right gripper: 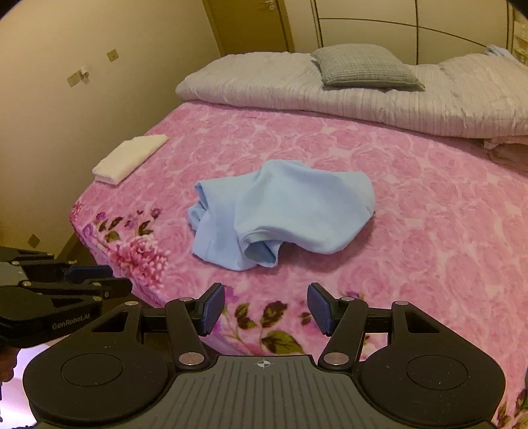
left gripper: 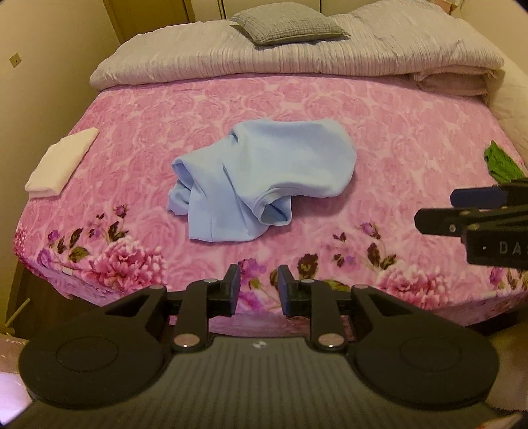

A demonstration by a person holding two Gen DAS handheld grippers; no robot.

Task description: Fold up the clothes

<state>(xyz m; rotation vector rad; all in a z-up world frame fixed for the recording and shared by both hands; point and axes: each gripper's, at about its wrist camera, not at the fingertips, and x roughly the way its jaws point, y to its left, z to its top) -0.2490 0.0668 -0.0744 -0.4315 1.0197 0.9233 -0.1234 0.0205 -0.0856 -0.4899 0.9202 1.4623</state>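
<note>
Left gripper [left gripper: 257,290] held level off the near edge of the bed [left gripper: 412,138], jaws parted with a narrow gap, nothing between them. Right gripper [right gripper: 265,308] alongside at similar height, released wider, also empty; each shows at the other's frame edge. Neither touches fabric. Bed covered in a pink floral blanket [right gripper: 445,214]; beige walls, a door [right gripper: 250,23] behind. Light blue garment [left gripper: 264,178] lies crumpled mid-bed, one sleeve opening facing the grippers. Folded white cloth [left gripper: 61,165] near the left edge, well apart. Grey quilt [left gripper: 297,56] bunched at the far end with a grey cushion [left gripper: 287,24] on top. Green fabric [left gripper: 501,163] at right edge, partly hidden behind the right gripper.
</note>
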